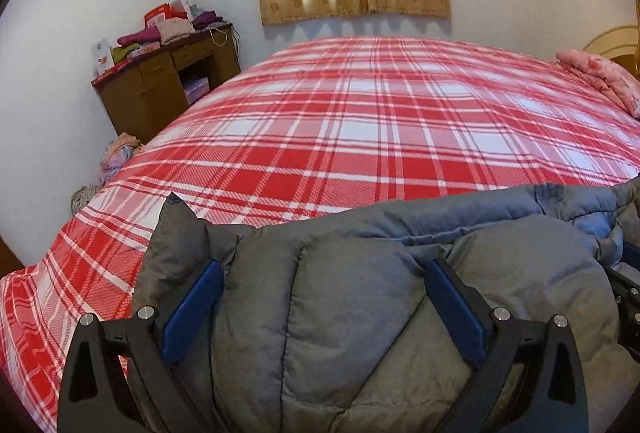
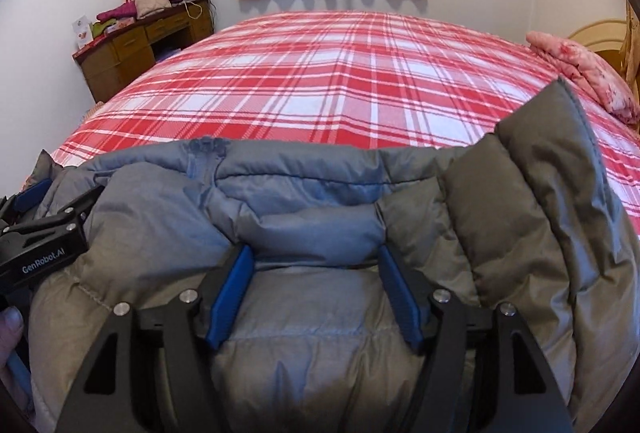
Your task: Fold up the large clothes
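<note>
I see the grey padded jacket (image 2: 320, 313) bunched along the near edge of the bed (image 1: 360, 121), on the red checked cover. My left gripper (image 1: 324, 297) stands wide, a thick fold of jacket filling the gap between its blue pads. My right gripper (image 2: 316, 289) is about half open around another puffy fold; I cannot tell whether either one truly clamps it.
</note>
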`<action>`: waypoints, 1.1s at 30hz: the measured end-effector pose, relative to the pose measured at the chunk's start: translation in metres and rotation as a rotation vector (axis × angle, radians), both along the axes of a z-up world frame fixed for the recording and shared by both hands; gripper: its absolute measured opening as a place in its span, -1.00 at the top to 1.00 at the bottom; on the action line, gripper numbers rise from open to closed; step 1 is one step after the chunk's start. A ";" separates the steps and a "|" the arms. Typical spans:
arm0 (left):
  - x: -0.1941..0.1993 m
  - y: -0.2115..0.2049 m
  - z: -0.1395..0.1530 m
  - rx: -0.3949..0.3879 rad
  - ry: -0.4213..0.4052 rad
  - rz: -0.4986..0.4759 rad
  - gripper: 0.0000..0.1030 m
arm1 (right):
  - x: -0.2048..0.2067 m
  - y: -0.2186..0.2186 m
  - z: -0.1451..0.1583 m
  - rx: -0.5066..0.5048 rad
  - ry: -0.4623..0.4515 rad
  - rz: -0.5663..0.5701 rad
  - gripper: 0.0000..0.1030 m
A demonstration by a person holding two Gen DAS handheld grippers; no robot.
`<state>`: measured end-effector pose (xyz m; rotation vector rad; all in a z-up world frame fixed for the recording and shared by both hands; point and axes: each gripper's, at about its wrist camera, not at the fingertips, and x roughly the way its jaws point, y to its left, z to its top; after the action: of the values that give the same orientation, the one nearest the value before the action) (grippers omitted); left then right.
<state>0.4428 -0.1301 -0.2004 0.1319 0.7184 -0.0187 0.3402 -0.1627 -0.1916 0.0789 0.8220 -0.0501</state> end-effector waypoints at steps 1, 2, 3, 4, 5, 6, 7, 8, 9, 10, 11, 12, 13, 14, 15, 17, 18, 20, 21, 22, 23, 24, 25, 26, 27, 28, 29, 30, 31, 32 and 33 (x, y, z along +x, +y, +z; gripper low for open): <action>0.000 0.001 0.000 0.000 0.005 -0.001 -0.97 | 0.000 0.000 0.000 -0.003 0.002 -0.002 -0.32; 0.000 0.001 0.000 0.000 0.011 -0.003 -0.97 | 0.001 0.000 -0.001 -0.005 0.004 -0.005 -0.32; 0.001 0.000 -0.001 0.001 0.016 -0.003 -0.97 | 0.001 0.001 -0.002 -0.009 0.007 -0.012 -0.32; 0.002 0.000 -0.002 0.004 0.022 -0.005 -0.97 | 0.001 0.001 -0.002 -0.014 0.010 -0.018 -0.32; 0.003 -0.001 -0.003 0.007 0.030 -0.006 -0.97 | 0.001 0.001 -0.003 -0.019 0.011 -0.022 -0.32; 0.004 -0.002 -0.004 0.010 0.036 -0.007 -0.98 | 0.001 0.001 -0.003 -0.024 0.012 -0.024 -0.32; 0.005 -0.002 -0.005 0.013 0.041 -0.008 -0.98 | 0.002 0.001 -0.003 -0.025 0.012 -0.025 -0.33; 0.006 -0.003 -0.006 0.016 0.047 -0.009 -0.98 | 0.002 0.000 -0.004 -0.023 0.014 -0.027 -0.32; 0.006 -0.003 -0.007 0.019 0.052 -0.010 -0.98 | 0.002 0.000 -0.004 -0.022 0.017 -0.028 -0.33; 0.006 -0.003 -0.007 0.021 0.056 -0.011 -0.98 | 0.003 0.000 -0.004 -0.023 0.021 -0.029 -0.33; 0.007 -0.004 -0.007 0.024 0.059 -0.011 -0.98 | 0.003 0.000 -0.005 -0.025 0.023 -0.029 -0.33; 0.007 -0.004 -0.008 0.027 0.063 -0.012 -0.98 | 0.004 0.000 -0.005 -0.030 0.025 -0.030 -0.33; 0.007 -0.005 -0.009 0.028 0.064 -0.012 -0.98 | 0.004 0.001 -0.006 -0.033 0.027 -0.031 -0.33; 0.007 -0.005 -0.008 0.030 0.066 -0.011 -0.98 | 0.004 0.000 -0.006 -0.036 0.028 -0.031 -0.33; 0.007 -0.005 -0.009 0.031 0.067 -0.011 -0.98 | 0.004 0.001 -0.007 -0.040 0.030 -0.032 -0.33; 0.007 -0.005 -0.009 0.033 0.069 -0.011 -0.98 | 0.005 0.001 -0.007 -0.047 0.034 -0.032 -0.34; 0.007 -0.006 -0.009 0.036 0.070 -0.011 -0.98 | 0.006 0.002 -0.008 -0.050 0.037 -0.033 -0.34; 0.008 -0.006 -0.010 0.039 0.071 -0.010 -0.98 | 0.007 0.002 -0.008 -0.054 0.040 -0.033 -0.35; 0.008 -0.006 -0.010 0.040 0.072 -0.010 -0.98 | 0.007 0.002 -0.008 -0.055 0.041 -0.033 -0.35; 0.008 -0.006 -0.010 0.040 0.071 -0.010 -0.98 | 0.007 0.002 -0.009 -0.056 0.042 -0.033 -0.35; 0.008 -0.006 -0.010 0.041 0.071 -0.010 -0.98 | 0.007 0.002 -0.009 -0.059 0.043 -0.033 -0.35; 0.008 -0.006 -0.010 0.042 0.071 -0.010 -0.98 | 0.007 0.002 -0.009 -0.062 0.044 -0.033 -0.36; 0.008 -0.006 -0.010 0.041 0.071 -0.010 -0.98 | 0.008 0.003 -0.009 -0.063 0.045 -0.034 -0.36; 0.008 -0.006 -0.010 0.042 0.071 -0.010 -0.98 | 0.008 0.003 -0.010 -0.064 0.046 -0.034 -0.36; 0.008 -0.006 -0.010 0.041 0.071 -0.010 -0.98 | 0.008 0.003 -0.010 -0.066 0.046 -0.034 -0.36; 0.008 -0.007 -0.010 0.042 0.072 -0.010 -0.98 | 0.008 0.004 -0.010 -0.069 0.047 -0.034 -0.37; 0.008 -0.007 -0.010 0.043 0.072 -0.010 -0.98 | 0.009 0.003 -0.010 -0.071 0.048 -0.033 -0.38; 0.008 -0.007 -0.010 0.047 0.074 -0.009 -0.98 | 0.009 0.004 -0.010 -0.076 0.051 -0.032 -0.39; 0.009 -0.007 -0.010 0.050 0.077 -0.009 -0.98 | 0.010 0.004 -0.010 -0.081 0.053 -0.032 -0.39; 0.009 -0.007 -0.009 0.052 0.081 -0.010 -0.98 | 0.010 0.005 -0.010 -0.085 0.055 -0.031 -0.39; 0.009 -0.005 -0.007 0.051 0.089 -0.014 -0.98 | 0.011 0.006 -0.010 -0.091 0.060 -0.030 -0.39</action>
<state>0.4515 -0.1355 -0.2076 0.1858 0.8073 -0.0201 0.3512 -0.1566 -0.2015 0.0043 0.8775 -0.1183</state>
